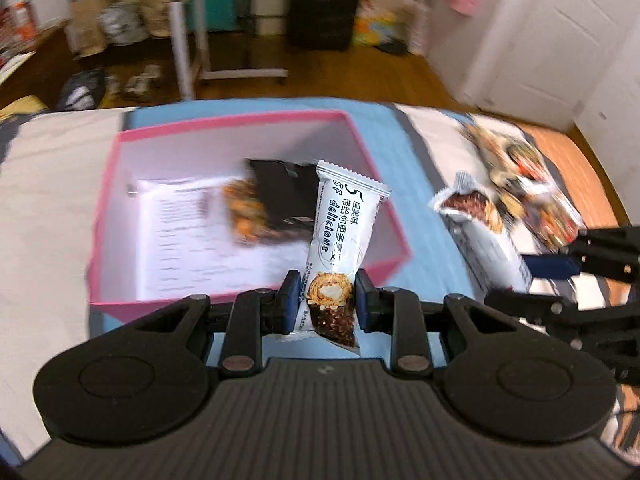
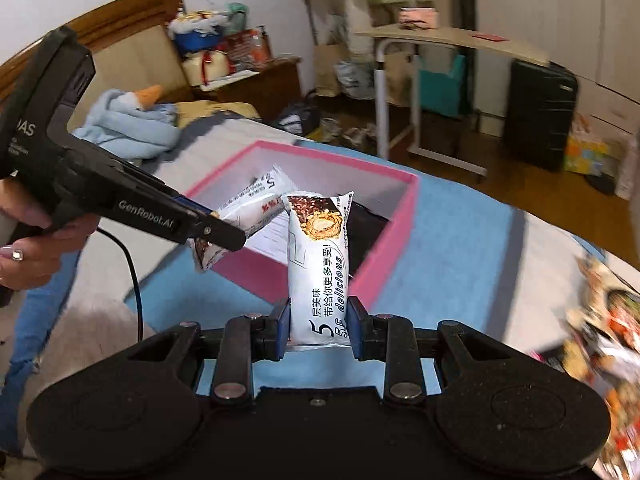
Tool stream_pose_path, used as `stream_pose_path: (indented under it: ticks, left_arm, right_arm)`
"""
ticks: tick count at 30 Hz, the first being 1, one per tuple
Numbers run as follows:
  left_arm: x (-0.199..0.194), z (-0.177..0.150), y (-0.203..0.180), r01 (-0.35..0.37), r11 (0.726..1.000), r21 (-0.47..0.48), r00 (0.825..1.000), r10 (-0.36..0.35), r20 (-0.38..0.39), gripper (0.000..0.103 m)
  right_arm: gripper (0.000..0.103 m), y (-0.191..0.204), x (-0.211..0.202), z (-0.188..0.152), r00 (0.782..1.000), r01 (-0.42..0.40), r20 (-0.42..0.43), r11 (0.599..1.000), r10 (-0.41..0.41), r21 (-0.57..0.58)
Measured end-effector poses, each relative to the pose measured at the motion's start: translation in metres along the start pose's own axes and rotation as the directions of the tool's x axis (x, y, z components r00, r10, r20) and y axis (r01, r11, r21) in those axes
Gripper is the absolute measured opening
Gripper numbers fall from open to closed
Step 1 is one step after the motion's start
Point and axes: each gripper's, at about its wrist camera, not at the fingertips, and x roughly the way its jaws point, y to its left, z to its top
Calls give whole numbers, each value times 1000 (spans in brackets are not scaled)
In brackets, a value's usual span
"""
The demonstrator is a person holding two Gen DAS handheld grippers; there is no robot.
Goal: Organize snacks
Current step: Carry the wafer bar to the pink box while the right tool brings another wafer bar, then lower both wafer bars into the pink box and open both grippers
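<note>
Left hand-held gripper (image 1: pixel 327 300): clamped on a white snack bar (image 1: pixel 338 240), held over the near wall of the pink box (image 1: pixel 248 120).
Pink box: on blue cloth (image 1: pixel 416 200); dark packet (image 1: pixel 286 196) inside.
Right hand-held gripper (image 2: pixel 319 326): clamped on second white snack bar (image 2: pixel 318 264), just beside the box.
Loose snacks (image 1: pixel 524 184): on the bed, right of the box.

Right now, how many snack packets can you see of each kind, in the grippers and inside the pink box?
White wafer-roll packets held in grippers: 2, one in the left gripper, one in the right gripper.
Black packets inside the pink cardboard box: 1.
Blurred orange-brown packets inside the box: 1.
Total: 4, not counting the blurred pile outside the box.
</note>
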Motion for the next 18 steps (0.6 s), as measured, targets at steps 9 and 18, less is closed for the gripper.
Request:
stream_pose_path:
  ticks: [9,18]
  left_arm:
    - [56,16,34,-87,981,-173,996,91,15,27]
    - [107,42,51,-139,957,-255,989,146,8,27]
  right_arm:
    - [33,1,89,44,998,58,-22,991,-61,-117]
    - [33,-5,144,62,991,89,-76,975,-106,-202]
